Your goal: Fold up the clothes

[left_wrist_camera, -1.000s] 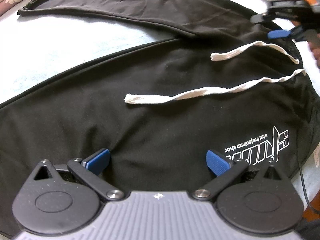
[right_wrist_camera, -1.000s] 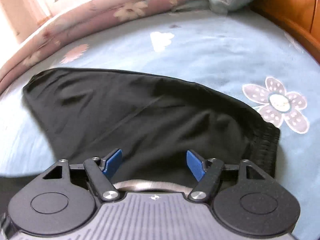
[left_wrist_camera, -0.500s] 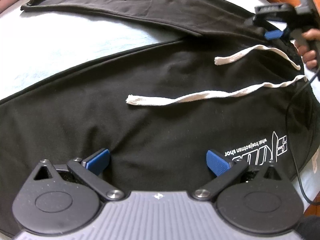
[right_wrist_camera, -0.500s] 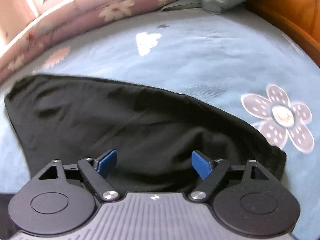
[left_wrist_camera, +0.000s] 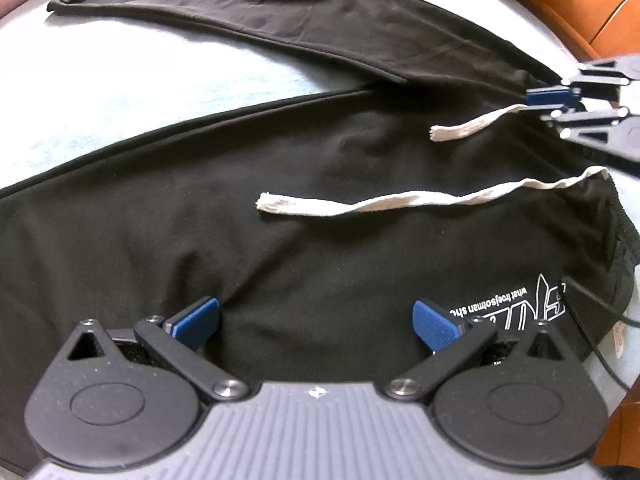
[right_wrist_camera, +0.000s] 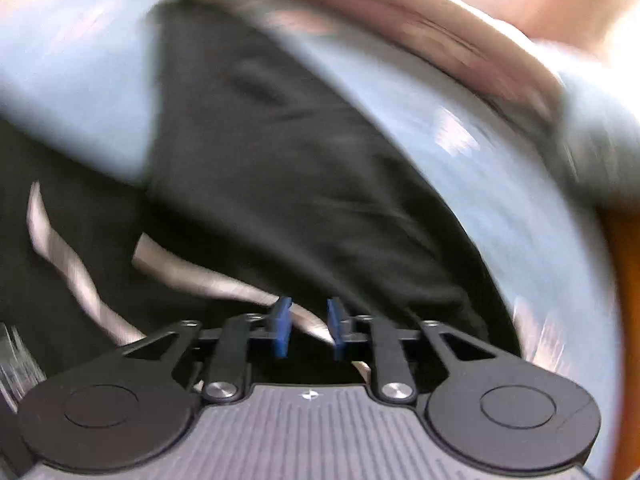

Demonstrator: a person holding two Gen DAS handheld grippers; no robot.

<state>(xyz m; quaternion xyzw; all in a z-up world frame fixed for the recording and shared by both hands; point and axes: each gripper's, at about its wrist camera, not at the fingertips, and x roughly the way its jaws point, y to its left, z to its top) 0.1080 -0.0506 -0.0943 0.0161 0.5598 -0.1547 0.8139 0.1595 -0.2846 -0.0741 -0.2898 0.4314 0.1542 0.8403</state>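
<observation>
Hovering wide-jawed over black trousers — left gripper; right gripper jaws just narrowing around white drawstring — grip unclear.

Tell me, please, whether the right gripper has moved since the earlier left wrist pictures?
Yes. The right gripper has dropped along the black trousers' waistband toward the upper white drawstring, its jaws closing.

Bare bed sheet between trouser legs: open lane for my left tool. Wooden frame walls far right. Cable trails by waistband. My right tool crowds drawstrings.
</observation>
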